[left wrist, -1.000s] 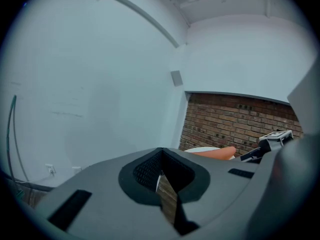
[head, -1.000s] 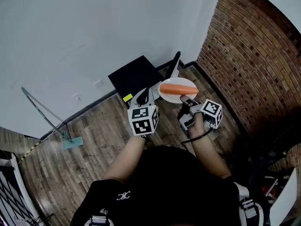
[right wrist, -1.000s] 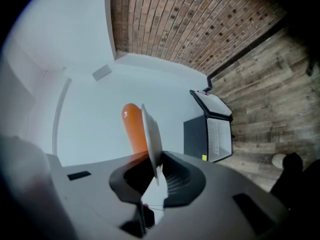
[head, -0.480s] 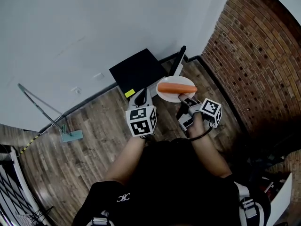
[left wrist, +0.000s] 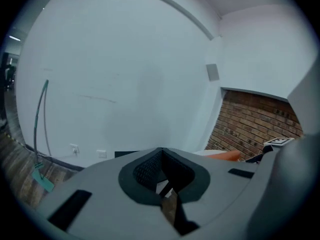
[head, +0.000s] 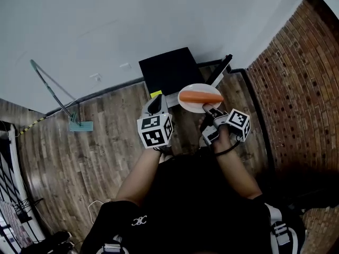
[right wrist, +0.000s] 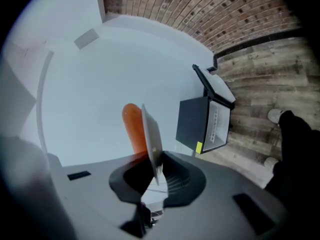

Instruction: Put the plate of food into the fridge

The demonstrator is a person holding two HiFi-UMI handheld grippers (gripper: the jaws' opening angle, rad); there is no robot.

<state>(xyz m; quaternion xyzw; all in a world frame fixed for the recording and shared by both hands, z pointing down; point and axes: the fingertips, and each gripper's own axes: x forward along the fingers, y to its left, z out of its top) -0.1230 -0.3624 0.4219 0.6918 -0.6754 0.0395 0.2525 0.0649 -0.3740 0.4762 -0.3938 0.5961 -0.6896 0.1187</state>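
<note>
A white plate (head: pixel 189 105) carries an orange carrot (head: pixel 200 97). My right gripper (head: pixel 207 110) is shut on the plate's near rim and holds it in the air. In the right gripper view the plate (right wrist: pixel 151 134) stands edge-on between the jaws, with the carrot (right wrist: pixel 132 126) on its left. The black mini fridge (head: pixel 169 71) sits on the floor by the white wall, just beyond the plate. Its door (head: pixel 220 71) hangs open to the right and its white inside (right wrist: pixel 219 124) shows. My left gripper (head: pixel 157 105) is shut and empty, left of the plate.
A brick wall (head: pixel 299 73) runs along the right. A green floor wiper (head: pixel 80 125) with a long handle leans on the white wall at the left. The floor is wooden planks (head: pixel 79 163). The person's shoes (right wrist: pixel 274 116) show beside the fridge.
Both grippers have moved forward and down with the plate, nearer the fridge. The fridge now lies straight ahead of them. The right gripper's hold on the plate is unchanged.
</note>
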